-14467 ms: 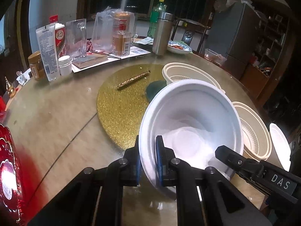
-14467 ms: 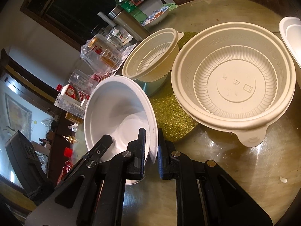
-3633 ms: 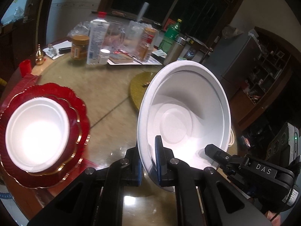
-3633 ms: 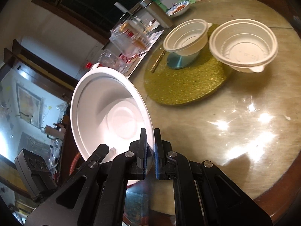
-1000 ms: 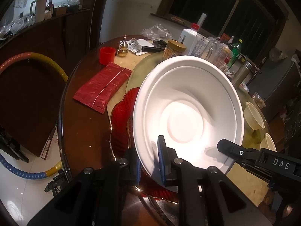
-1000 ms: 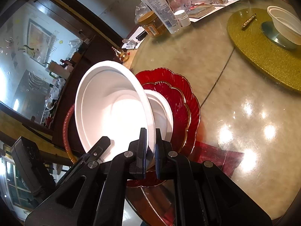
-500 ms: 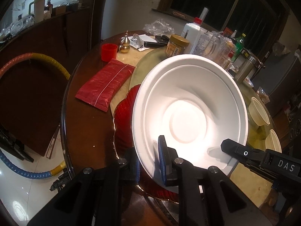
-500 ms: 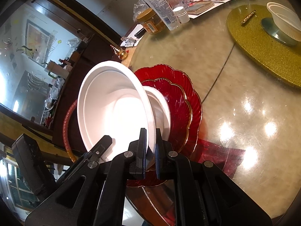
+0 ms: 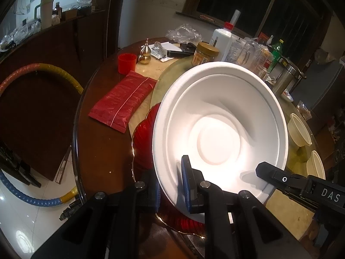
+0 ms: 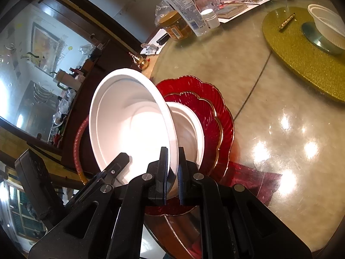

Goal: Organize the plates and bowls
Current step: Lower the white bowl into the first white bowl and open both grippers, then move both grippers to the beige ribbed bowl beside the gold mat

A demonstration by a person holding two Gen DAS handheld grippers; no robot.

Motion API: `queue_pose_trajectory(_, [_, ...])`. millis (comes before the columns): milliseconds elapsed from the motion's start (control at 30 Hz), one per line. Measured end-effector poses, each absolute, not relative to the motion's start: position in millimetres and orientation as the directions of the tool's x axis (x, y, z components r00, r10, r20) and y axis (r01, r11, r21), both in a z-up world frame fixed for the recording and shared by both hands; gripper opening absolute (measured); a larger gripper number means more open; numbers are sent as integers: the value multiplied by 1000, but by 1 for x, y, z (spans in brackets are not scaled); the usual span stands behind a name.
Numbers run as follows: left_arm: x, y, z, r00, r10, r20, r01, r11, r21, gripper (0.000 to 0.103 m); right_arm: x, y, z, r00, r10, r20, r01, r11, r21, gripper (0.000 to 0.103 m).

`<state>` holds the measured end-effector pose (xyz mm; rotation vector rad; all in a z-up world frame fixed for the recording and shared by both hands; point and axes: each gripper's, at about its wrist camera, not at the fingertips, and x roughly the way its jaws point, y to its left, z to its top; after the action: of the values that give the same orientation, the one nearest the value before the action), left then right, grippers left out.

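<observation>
Both grippers hold one large white bowl (image 9: 220,129) by its rim, tilted toward the cameras. My left gripper (image 9: 170,179) is shut on the rim's near left, and the right gripper's finger (image 9: 267,170) comes in from the lower right. In the right wrist view my right gripper (image 10: 172,168) is shut on the white bowl (image 10: 129,125). Just behind it a second white bowl (image 10: 189,129) rests in two stacked red scalloped plates (image 10: 217,112). I cannot tell whether the two bowls touch. The held bowl hides most of the red plates (image 9: 144,133).
A red packet (image 9: 123,101), red cup (image 9: 127,62), gold gourd (image 9: 145,54), jar (image 9: 204,54) and bottles crowd the far left. Two cream bowls (image 9: 299,129) stand at the right. A cream bowl (image 10: 327,26) sits on a gold mat (image 10: 301,54). The table edge (image 9: 75,142) is close by.
Both grippers carried the white bowl from beside the gold mat across the table to above the red plates. Over the last second it has barely moved.
</observation>
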<state>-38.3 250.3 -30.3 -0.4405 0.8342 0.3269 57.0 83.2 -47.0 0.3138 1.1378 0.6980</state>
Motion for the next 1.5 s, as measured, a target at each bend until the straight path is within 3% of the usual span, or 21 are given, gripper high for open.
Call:
queue_pose_trajectory(467, [-40,257,-27,627,156,-764,-477,852,-218,20,59,79,-43,273,645,-714,-347,758,552,9])
queue_pose_trajectory(533, [-40,258,-26,627,162,-762,-483,849,-217,27,59,79,-43,275,647,-711,-350,756,553,9])
queue_pose_trajectory(600, [-41,259,-26,629,167,-759,-486,847,-217,54,58,79,-43,275,648,-710,-349,755,555,9])
queue_pose_trajectory(633, [-42,259,-25,633,173,-754,-488,845,-217,58,58,79,-44,274,649,-710,-351,755,555,9])
queue_pose_trajectory(900, [-54,266,-12,663,235,-711,-532,816,-225,75,58,73,-38,287,670,-685,-351,739,575,11])
queue_pose_trajectory(1000, [-59,266,-4,688,252,-681,-535,809,-242,80,56,70,-29,317,674,-667,-367,736,570,29])
queue_pose_trajectory(1033, [-59,266,-3,688,260,-677,-539,808,-237,80,56,70,-28,324,679,-659,-371,732,571,49])
queue_pose_trajectory(1067, [-59,266,-3,687,262,-678,-539,810,-233,80,56,70,-27,331,681,-653,-375,730,571,63])
queue_pose_trajectory(1500, [-59,237,21,767,253,-589,-473,844,-254,80,61,19,-17,408,717,-566,-308,691,654,64])
